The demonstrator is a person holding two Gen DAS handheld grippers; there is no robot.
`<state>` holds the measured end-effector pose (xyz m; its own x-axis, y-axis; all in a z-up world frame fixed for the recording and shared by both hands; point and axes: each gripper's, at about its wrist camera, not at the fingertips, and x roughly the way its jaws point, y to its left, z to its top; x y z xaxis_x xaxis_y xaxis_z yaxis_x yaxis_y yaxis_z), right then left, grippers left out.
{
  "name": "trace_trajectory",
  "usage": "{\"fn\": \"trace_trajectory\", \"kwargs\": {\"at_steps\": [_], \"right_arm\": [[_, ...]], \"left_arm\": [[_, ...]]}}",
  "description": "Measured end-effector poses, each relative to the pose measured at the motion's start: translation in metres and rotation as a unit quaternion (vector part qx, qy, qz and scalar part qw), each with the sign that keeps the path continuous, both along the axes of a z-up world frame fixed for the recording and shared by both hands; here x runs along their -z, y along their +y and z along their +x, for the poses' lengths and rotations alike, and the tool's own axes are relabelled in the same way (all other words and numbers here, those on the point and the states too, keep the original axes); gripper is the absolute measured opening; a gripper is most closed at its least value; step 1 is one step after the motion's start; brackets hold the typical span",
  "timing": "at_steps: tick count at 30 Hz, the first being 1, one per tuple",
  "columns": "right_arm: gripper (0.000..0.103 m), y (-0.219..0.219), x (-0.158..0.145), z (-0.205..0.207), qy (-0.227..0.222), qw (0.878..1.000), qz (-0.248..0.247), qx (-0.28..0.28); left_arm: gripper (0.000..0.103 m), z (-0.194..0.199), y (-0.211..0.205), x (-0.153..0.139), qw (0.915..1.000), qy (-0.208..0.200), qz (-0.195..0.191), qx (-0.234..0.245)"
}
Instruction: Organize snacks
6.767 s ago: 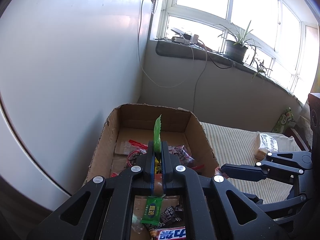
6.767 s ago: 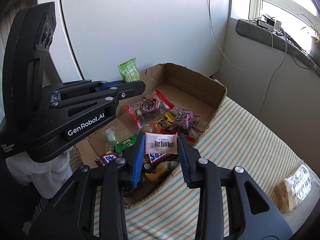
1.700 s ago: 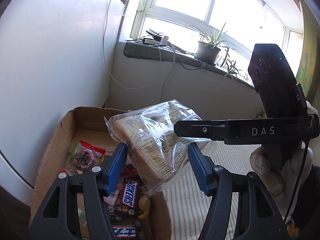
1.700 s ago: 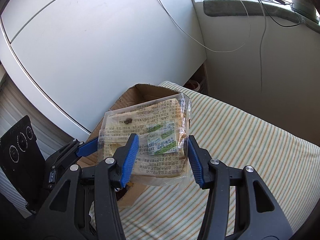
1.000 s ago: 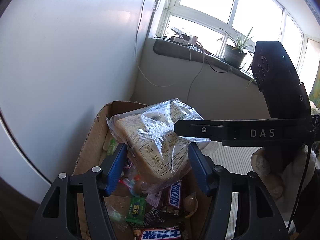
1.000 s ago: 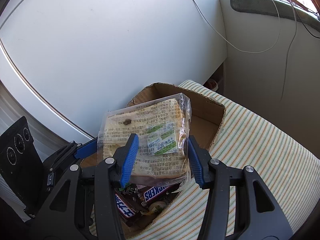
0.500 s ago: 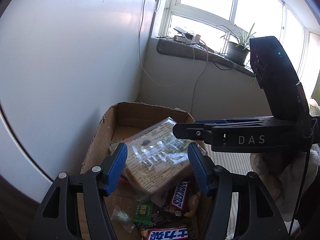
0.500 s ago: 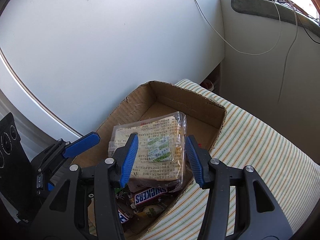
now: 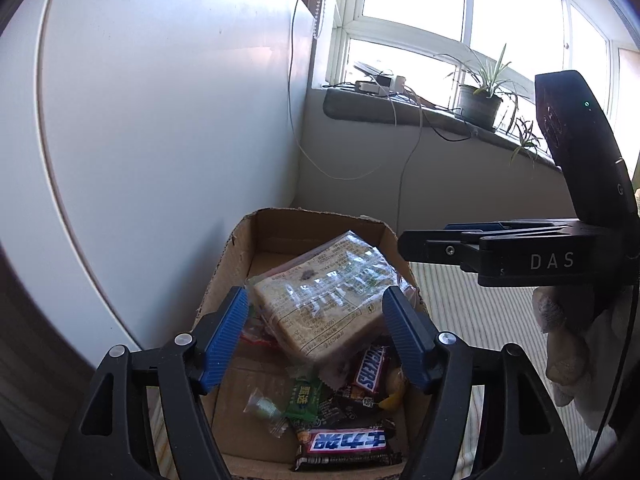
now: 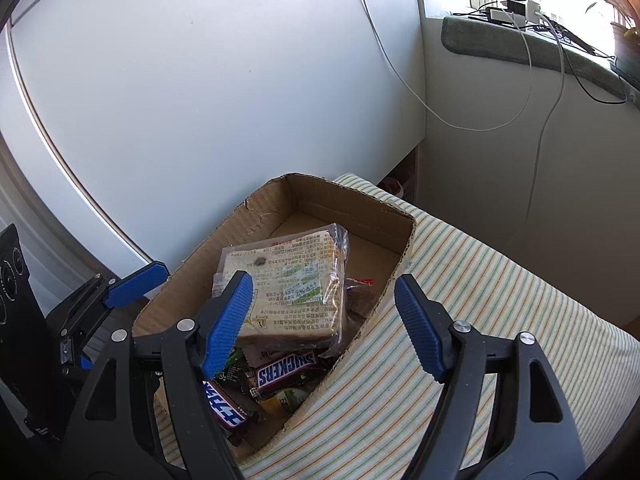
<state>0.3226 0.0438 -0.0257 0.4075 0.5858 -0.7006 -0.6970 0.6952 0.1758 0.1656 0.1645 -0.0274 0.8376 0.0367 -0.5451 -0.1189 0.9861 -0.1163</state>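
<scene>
The cardboard box sits at the edge of a striped cloth and serves as the landmark. Inside it, the wrapped bread packet lies tilted on top of the heap of snacks, toward the box's far half. Under the packet's near edge lies a Snickers bar; a second bar with a blue label lies at the box's near end, with a green sachet just beyond it. A red-edged wrapper shows beside the packet, though what it holds is hard to tell.

The left gripper hangs above the box's near half, its jaws opening wide, pads clear of the packet on both sides. The right gripper hovers over the box's right wall, jaws also opening, holding nothing; one finger stands over the box, the other over the cloth.

Behind the box rises a white panel. Beyond it, a window sill carries a potted plant, with cables trailing down the wall.
</scene>
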Motion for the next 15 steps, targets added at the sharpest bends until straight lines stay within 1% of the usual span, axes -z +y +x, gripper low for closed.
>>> {"fn": "trace_trajectory", "kwargs": {"at_steps": [2,3,4,6,8,9,11,15], "right_arm": [[0.082,-0.007,-0.002,-0.008,-0.016,1.000,-0.005,0.007],[0.084,-0.011,-0.003,-0.012,-0.026,1.000,-0.007,0.012],[0.085,-0.014,-0.004,-0.016,-0.034,0.999,-0.007,0.016],[0.086,-0.023,-0.007,-0.027,-0.046,0.999,-0.006,0.020],[0.088,-0.029,-0.008,-0.036,-0.056,0.998,-0.005,0.026],[0.090,-0.034,-0.009,-0.042,-0.062,0.998,-0.003,0.030],[0.095,-0.044,-0.011,-0.053,-0.075,0.996,-0.002,0.040],[0.097,-0.068,-0.014,-0.077,-0.101,0.993,-0.004,0.066]], "left_arm": [[0.071,-0.006,0.000,-0.003,1.0000,-0.004,-0.002,-0.002],[0.074,-0.010,0.000,-0.004,1.0000,-0.007,-0.002,-0.005],[0.075,-0.014,-0.001,-0.006,0.9999,-0.011,0.001,-0.009],[0.075,-0.020,-0.003,-0.007,0.9998,-0.016,0.007,-0.013],[0.078,-0.026,-0.005,-0.009,0.9996,-0.021,0.009,-0.015],[0.082,-0.028,-0.006,-0.009,0.9996,-0.023,0.010,-0.016],[0.082,-0.033,-0.010,-0.009,0.9994,-0.023,0.014,-0.020],[0.082,-0.045,-0.018,-0.007,0.9991,-0.029,0.022,-0.021]]}}
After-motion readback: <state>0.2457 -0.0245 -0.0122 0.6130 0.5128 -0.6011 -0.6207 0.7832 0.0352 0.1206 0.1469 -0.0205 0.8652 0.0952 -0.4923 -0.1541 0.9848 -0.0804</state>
